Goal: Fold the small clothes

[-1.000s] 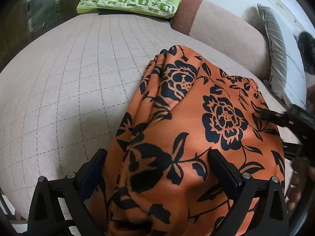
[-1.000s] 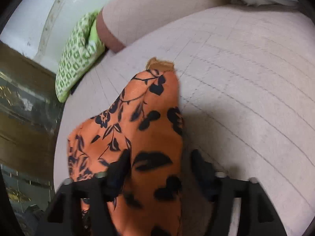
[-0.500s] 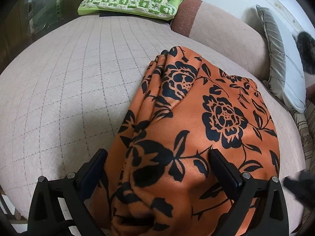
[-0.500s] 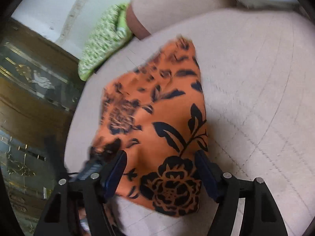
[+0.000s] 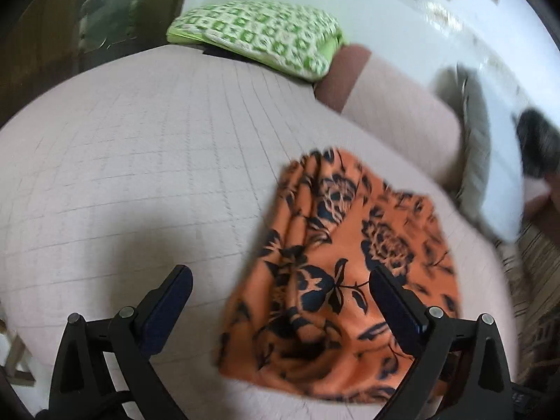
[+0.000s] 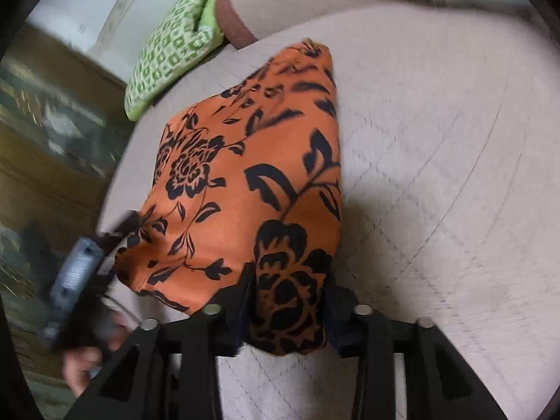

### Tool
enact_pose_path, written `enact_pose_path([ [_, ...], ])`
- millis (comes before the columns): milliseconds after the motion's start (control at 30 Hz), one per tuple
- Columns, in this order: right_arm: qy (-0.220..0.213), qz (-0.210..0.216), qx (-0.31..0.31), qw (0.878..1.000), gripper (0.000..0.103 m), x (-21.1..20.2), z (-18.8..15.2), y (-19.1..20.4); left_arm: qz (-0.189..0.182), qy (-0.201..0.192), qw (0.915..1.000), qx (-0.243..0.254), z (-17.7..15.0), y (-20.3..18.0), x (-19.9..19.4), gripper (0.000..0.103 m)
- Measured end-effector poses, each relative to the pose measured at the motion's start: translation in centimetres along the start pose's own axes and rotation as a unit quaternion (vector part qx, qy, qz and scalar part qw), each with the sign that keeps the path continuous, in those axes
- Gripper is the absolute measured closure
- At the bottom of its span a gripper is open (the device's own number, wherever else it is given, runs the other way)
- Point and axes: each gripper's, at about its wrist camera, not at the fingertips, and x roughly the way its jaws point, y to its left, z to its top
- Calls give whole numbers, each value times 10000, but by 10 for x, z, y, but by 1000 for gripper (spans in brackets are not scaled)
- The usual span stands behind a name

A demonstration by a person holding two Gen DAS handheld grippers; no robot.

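An orange garment with a black flower print [image 5: 350, 262] lies folded on the beige quilted sofa seat [image 5: 140, 175]. My left gripper [image 5: 280, 301] is open and held above and to the left of the garment; its right finger overlaps the cloth in view. In the right wrist view my right gripper [image 6: 288, 309] is shut on the near corner of the garment [image 6: 252, 175]. The left gripper [image 6: 80, 273] shows blurred at the garment's left edge there.
A green checked pillow [image 5: 259, 38] lies at the far end of the seat. The sofa backrest [image 5: 395, 112] and a grey cushion [image 5: 479, 154] stand to the right. A dark wooden cabinet [image 6: 42, 147] stands beyond the seat's edge.
My left gripper has pulled back and to the left off the garment, still open. My right gripper has closed on the garment's near corner.
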Motion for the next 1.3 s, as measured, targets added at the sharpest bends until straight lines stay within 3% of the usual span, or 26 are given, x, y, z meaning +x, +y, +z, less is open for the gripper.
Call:
enact_pose_path([
  [33, -425, -242, -232, 9985, 32, -17, -1, 7, -197, 77, 9997, -117, -2, 9, -5, 2],
  [100, -940, -160, -395, 9947, 32, -37, -4, 15, -494, 497, 9969, -348, -11, 25, -4, 2],
  [133, -1067, 96, -406, 9934, 32, -42, -3, 18, -558, 685, 9949, -477, -16, 31, 0, 2],
  [200, -892, 567, -432, 9935, 27, -31, -2, 27, -794, 1125, 9882, -666, -22, 34, 15, 4],
  [233, -699, 639, -447, 9945, 27, -18, -3, 29, -876, 1204, 9866, -672, -24, 35, 18, 31],
  [267, -492, 543, -459, 9963, 27, -3, -4, 31, -735, 1180, 9883, -630, -25, 36, 17, 63],
  [300, -227, 417, -454, 9978, 27, 13, -7, 28, -884, 1357, 9842, -721, -25, 39, 20, 78],
  [333, -117, 396, -438, 9982, 27, 24, -13, 25, -1126, 1435, 9765, -1149, -28, 51, 19, 80],
  [400, -345, 461, -542, 9969, 27, 20, -21, 26, -1301, 1502, 9693, -1450, -31, 64, 20, 80],
  [500, -310, 505, -573, 9966, 26, 25, -22, 27, -1441, 1738, 9544, -1952, -34, 76, 24, 78],
  [533, -280, 578, -558, 9964, 26, 24, -22, 24, -1394, 1772, 9551, -1925, -33, 72, 23, 75],
  [567, -271, 636, -530, 9962, 26, 25, -19, 25, -1249, 1758, 9620, -1673, -28, 66, 18, 73],
  [600, -267, 677, -503, 9961, 26, 30, -17, 28, -943, 1581, 9770, -1081, -19, 49, 7, 71],
  [667, -271, 778, -443, 9956, 26, 27, -20, 25, -700, 1049, 9916, -298, -4, 25, -14, 61],
  [733, -289, 864, -414, 9950, 24, 26, -22, 23, -829, 632, 9942, 253, 17, 5, -22, 9],
  [767, -294, 876, -424, 9948, 24, 25, -22, 22, -849, 515, 9942, 416, 29, -2, -17, 6],
  [833, -283, 903, -434, 9946, 24, 23, -23, 23, -779, 422, 9937, 688, 51, -10, 4, 6],
  [867, -278, 929, -424, 9944, 24, 21, -24, 23, -818, 561, 9925, 717, 59, -13, 20, 6],
  [933, -258, 1021, -404, 9936, 24, 21, -22, 21, -944, 1108, 9879, 542, 68, -11, 59, 9],
  [967, -256, 1069, -394, 9932, 24, 21, -22, 20, -1107, 1449, 9825, 367, 67, -7, 79, 18],
  [1000, -254, 1122, -382, 9926, 24, 21, -22, 18, -1254, 1822, 9751, 163, 63, 1, 97, 74],
  [1033, -247, 1170, -376, 9921, 24, 21, -22, 17, -1467, 2163, 9645, -372, 59, 19, 113, 77],
  [1067, -233, 1205, -375, 9917, 24, 21, -21, 17, -1836, 2107, 9551, -983, 60, 37, 116, 78],
  [1100, -233, 1221, -393, 9915, 24, 21, -21, 17, -2005, 2062, 9502, -1201, 59, 46, 114, 80],
  [1200, -230, 1186, -520, 9913, 24, 24, -24, 19, -1950, 1916, 9568, -991, 54, 45, 109, 79],
  [1300, -209, 1171, -623, 9909, 24, 21, -24, 21, -1857, 2131, 9534, -1058, 59, 43, 109, 66],
])
